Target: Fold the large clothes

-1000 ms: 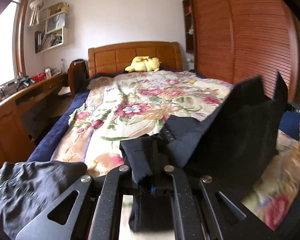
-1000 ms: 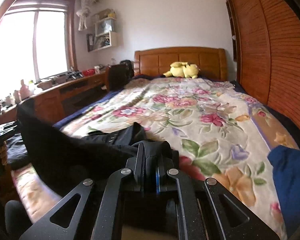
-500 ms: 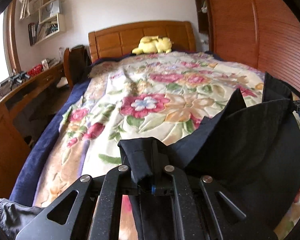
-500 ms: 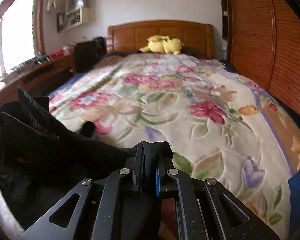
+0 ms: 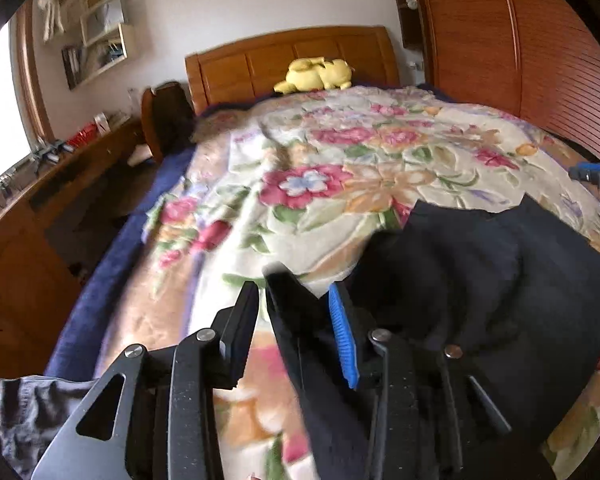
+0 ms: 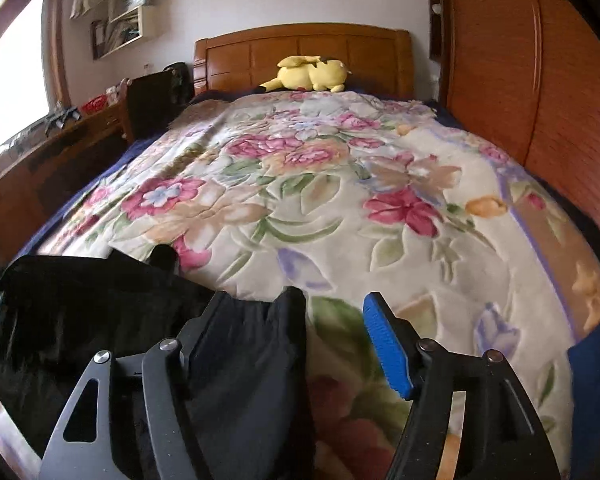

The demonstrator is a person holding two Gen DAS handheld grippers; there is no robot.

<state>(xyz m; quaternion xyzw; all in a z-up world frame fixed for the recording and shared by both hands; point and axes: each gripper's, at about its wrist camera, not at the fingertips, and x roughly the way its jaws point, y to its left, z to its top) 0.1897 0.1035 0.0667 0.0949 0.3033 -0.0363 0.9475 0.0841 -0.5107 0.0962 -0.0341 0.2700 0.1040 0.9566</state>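
A large black garment (image 5: 492, 280) lies on the floral bedspread (image 5: 340, 184) near the foot of the bed. My left gripper (image 5: 294, 300) is open, with a corner of the black cloth loose between its fingers. In the right wrist view the same garment (image 6: 92, 312) lies at the lower left. My right gripper (image 6: 296, 316) is open, and a flap of black cloth rests by its left finger (image 6: 204, 320). The right gripper's tip also shows at the right edge of the left wrist view (image 5: 596, 174).
A yellow plush toy (image 6: 312, 74) lies by the wooden headboard (image 6: 300, 52). A wooden desk (image 5: 40, 200) and a chair (image 5: 164, 116) stand left of the bed. A wooden wardrobe (image 6: 540, 80) is on the right. Grey cloth (image 5: 28, 416) lies lower left; blue cloth (image 6: 596, 392) lower right.
Both grippers have gone from shut on the black garment to open. The garment has dropped from held up to lying on the bedspread.
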